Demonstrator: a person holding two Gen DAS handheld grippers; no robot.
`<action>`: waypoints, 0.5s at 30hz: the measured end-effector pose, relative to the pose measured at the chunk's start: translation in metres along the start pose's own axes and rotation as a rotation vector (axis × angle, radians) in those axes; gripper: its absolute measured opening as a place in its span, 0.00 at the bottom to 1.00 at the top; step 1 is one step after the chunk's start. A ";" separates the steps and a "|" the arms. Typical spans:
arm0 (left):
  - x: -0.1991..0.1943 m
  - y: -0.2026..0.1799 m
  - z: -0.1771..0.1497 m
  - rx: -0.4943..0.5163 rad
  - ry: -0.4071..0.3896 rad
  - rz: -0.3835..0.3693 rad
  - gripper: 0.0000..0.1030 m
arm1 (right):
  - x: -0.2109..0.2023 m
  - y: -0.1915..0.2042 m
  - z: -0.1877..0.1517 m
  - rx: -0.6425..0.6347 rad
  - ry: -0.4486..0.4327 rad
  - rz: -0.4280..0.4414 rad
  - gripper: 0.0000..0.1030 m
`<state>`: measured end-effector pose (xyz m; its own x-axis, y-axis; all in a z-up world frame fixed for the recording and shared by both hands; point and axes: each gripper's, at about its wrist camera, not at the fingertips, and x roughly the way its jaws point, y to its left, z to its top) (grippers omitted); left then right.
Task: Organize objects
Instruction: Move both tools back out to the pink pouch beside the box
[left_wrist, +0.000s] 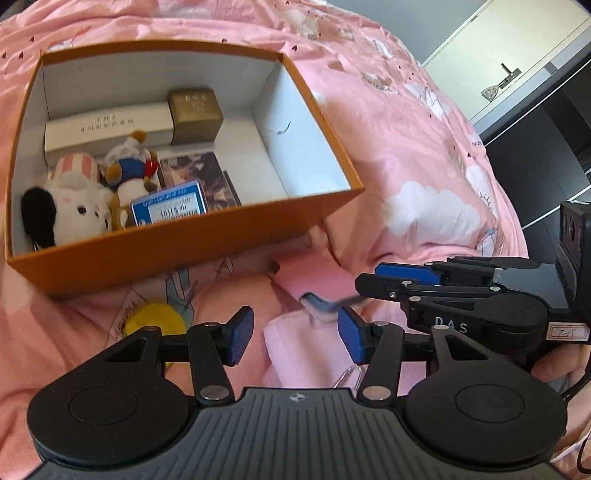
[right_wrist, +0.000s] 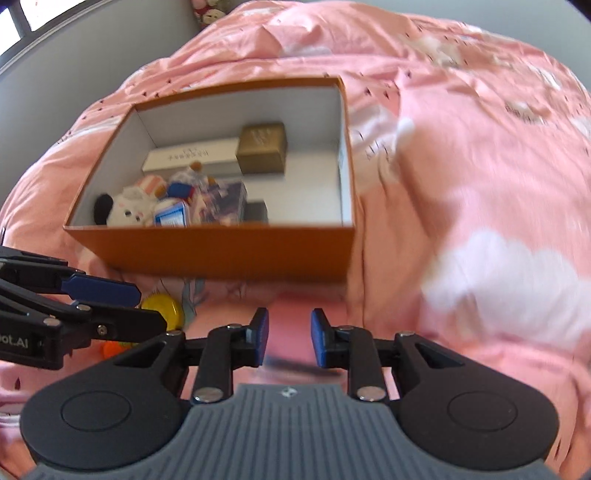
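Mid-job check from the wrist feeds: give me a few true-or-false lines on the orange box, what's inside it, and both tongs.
1. The orange box has its lid on. False: it is open.
2. A gold box sits inside, beside a long white box. True.
3. The left tongs grip a plush toy. False: they are open and empty; the plush dog lies in the box.
4. The right tongs hold nothing. True.
5. A yellow round object lies outside the box. True.

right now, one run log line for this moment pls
left tool: open, empty | right tool: open, empty | orange box: on pink bedding, holds plush toys, small boxes | yellow disc: outside the box
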<state>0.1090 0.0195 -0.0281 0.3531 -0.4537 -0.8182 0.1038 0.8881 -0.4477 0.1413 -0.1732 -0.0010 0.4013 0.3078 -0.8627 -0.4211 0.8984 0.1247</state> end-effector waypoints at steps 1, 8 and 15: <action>0.005 0.001 -0.005 -0.009 0.018 0.002 0.59 | 0.000 -0.002 -0.007 0.019 0.013 0.003 0.27; 0.026 -0.001 -0.037 -0.009 0.156 -0.013 0.58 | -0.002 -0.007 -0.051 0.087 0.107 0.022 0.33; 0.042 -0.020 -0.062 0.105 0.302 0.000 0.58 | -0.012 0.004 -0.079 -0.036 0.154 0.034 0.34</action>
<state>0.0641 -0.0216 -0.0760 0.0630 -0.4409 -0.8953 0.2046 0.8838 -0.4209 0.0706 -0.1983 -0.0286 0.2583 0.2833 -0.9236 -0.4625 0.8756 0.1392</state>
